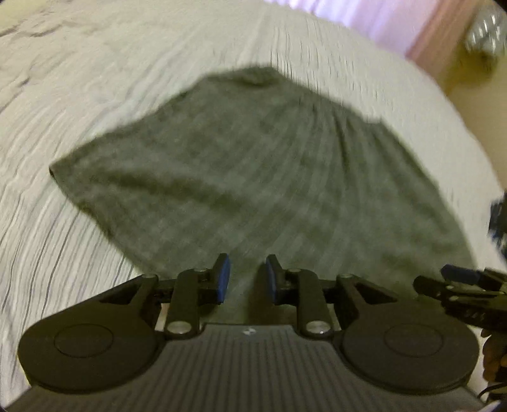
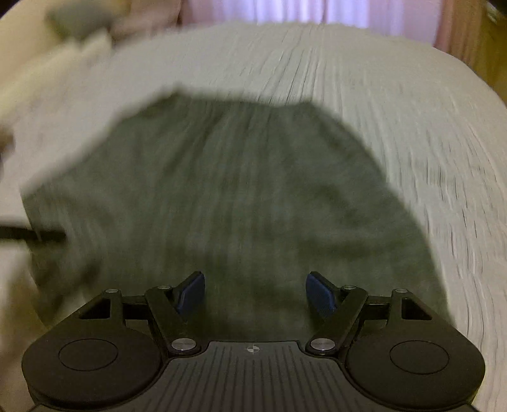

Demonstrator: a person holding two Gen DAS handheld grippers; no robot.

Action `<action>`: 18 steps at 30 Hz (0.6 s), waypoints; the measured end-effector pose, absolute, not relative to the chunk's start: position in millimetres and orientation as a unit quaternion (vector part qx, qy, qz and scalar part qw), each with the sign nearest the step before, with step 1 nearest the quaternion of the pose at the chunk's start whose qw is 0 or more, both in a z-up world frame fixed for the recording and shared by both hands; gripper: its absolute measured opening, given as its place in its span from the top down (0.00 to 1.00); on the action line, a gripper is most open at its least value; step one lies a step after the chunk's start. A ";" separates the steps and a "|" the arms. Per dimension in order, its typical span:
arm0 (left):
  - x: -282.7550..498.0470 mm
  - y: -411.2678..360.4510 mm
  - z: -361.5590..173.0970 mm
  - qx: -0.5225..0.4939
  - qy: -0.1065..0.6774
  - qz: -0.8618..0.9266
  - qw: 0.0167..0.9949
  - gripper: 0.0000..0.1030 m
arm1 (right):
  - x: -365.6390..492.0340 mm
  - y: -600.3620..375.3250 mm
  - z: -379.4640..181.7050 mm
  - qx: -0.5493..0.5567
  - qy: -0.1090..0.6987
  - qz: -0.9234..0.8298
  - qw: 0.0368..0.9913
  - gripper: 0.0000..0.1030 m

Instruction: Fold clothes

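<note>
A grey-green garment (image 1: 240,177) lies spread flat on a white striped bedsheet (image 1: 79,95). My left gripper (image 1: 247,279) hovers over the garment's near edge, its jaws open with a narrow gap and nothing between the blue pads. My right gripper (image 2: 255,293) is also over the garment (image 2: 228,196), jaws wide open and empty. The right gripper also shows at the right edge of the left wrist view (image 1: 462,282). Both views are motion-blurred.
The bedsheet (image 2: 396,111) surrounds the garment on all sides. A pink curtain (image 2: 317,12) hangs behind the bed. A yellowish wall or floor (image 1: 469,85) shows past the bed's right edge.
</note>
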State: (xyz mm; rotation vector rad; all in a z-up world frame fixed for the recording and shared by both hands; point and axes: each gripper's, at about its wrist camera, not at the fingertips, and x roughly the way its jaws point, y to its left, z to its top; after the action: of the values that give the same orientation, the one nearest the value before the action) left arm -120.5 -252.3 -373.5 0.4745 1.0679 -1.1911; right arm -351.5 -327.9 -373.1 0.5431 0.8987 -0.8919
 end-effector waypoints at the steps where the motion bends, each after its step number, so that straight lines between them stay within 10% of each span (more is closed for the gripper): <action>1: -118.8 -243.3 -376.9 0.214 0.480 -0.531 0.665 0.81 | -353.3 -317.2 -378.1 0.244 0.432 -0.416 0.762 0.27; 7: -82.7 -220.5 -355.4 0.229 0.508 -0.543 0.628 0.82 | -371.7 -283.1 -367.0 0.277 0.492 -0.457 0.687 0.27; 18: 45.7 -265.2 -346.8 0.182 0.490 -0.513 0.681 0.81 | -307.6 -288.6 -332.3 0.366 0.333 -0.515 0.700 0.28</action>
State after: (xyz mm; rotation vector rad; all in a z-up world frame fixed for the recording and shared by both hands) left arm 45.7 -265.2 -346.8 0.4076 1.0997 -1.1519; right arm -307.6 -288.6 -332.3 0.8163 0.7411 -1.1474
